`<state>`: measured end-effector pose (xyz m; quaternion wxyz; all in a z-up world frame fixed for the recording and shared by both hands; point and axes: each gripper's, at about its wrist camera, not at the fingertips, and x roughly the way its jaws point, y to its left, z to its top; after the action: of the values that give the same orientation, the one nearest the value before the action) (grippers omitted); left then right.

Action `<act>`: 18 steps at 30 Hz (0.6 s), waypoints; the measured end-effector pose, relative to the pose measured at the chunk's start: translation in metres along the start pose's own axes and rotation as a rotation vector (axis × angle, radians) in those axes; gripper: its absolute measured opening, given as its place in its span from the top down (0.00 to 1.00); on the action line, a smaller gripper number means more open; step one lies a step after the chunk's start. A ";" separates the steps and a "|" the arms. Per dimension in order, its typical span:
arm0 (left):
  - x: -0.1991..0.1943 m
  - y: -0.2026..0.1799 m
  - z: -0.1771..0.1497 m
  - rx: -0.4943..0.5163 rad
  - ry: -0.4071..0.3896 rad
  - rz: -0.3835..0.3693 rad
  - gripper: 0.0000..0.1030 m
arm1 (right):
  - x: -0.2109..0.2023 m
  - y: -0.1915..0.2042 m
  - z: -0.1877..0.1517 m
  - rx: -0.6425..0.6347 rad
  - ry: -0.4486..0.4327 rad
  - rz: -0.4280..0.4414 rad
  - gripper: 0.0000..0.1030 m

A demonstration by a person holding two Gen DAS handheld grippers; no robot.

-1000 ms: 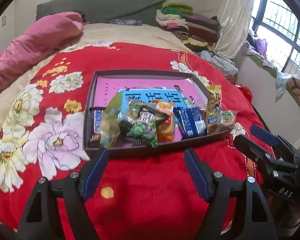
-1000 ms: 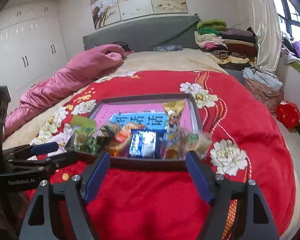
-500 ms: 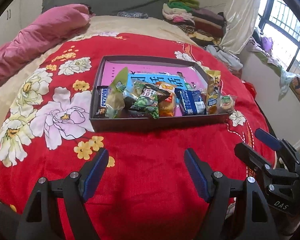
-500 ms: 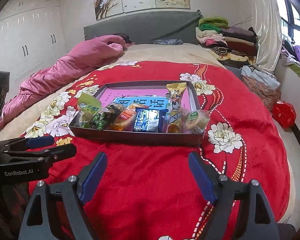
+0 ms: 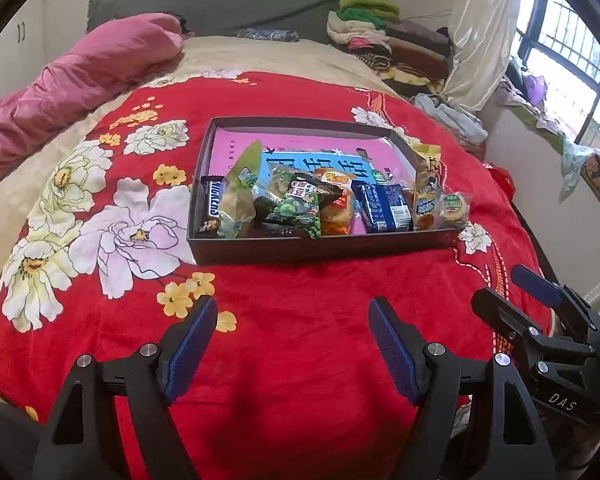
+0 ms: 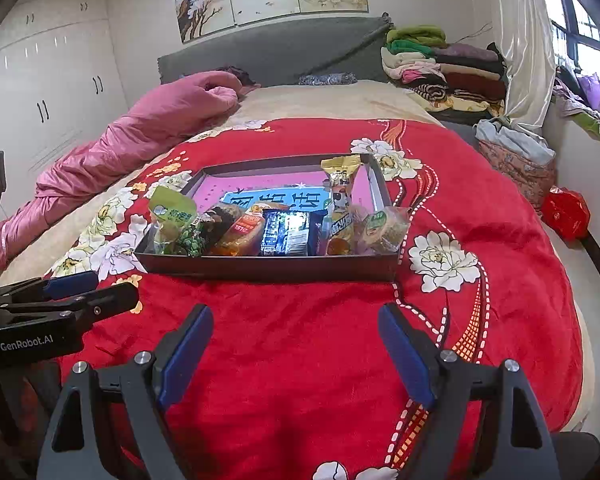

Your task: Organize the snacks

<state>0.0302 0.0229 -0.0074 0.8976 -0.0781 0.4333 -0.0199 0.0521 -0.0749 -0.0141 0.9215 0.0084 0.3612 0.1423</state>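
Observation:
A dark shallow tray (image 5: 284, 254) (image 6: 260, 270) lies on the red flowered bedspread. Along its near side stands a row of snack packets: a Snickers bar (image 5: 212, 208), a light green packet (image 5: 240, 196) (image 6: 172, 212), a dark green pea packet (image 5: 300, 204), an orange packet (image 5: 336, 200) (image 6: 244, 230), a blue packet (image 5: 384, 208) (image 6: 288, 232), a tall yellow packet (image 5: 426, 188) (image 6: 340, 200) and a round cake (image 5: 454, 208) (image 6: 382, 226). My left gripper (image 5: 292, 344) is open and empty, short of the tray. My right gripper (image 6: 296, 348) is open and empty too, beside it.
A pink quilt (image 6: 140, 136) lies at the bed's left. Folded clothes (image 6: 440, 68) are stacked at the back right. A red bag (image 6: 566, 212) sits on the floor at the right. The right gripper shows in the left wrist view (image 5: 536, 312).
Both grippers have drawn back from the tray and risen a little; the tray now sits farther off with more bedspread in front. Both stay open. The snacks have not moved.

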 end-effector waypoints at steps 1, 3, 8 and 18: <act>0.000 0.000 0.000 -0.001 -0.001 0.000 0.23 | 0.000 0.000 0.000 0.000 0.001 -0.001 0.18; 0.000 0.000 0.000 0.000 0.000 -0.002 0.23 | 0.001 0.000 0.000 0.000 0.003 -0.003 0.18; 0.000 0.000 0.000 0.001 0.000 -0.002 0.23 | 0.003 0.000 -0.001 -0.002 0.009 -0.006 0.18; 0.001 0.000 0.000 0.007 0.004 -0.008 0.23 | 0.007 -0.001 -0.003 -0.005 0.021 -0.014 0.18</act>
<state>0.0308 0.0232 -0.0082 0.8969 -0.0770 0.4347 -0.0253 0.0551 -0.0739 -0.0205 0.9186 0.0023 0.3708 0.1369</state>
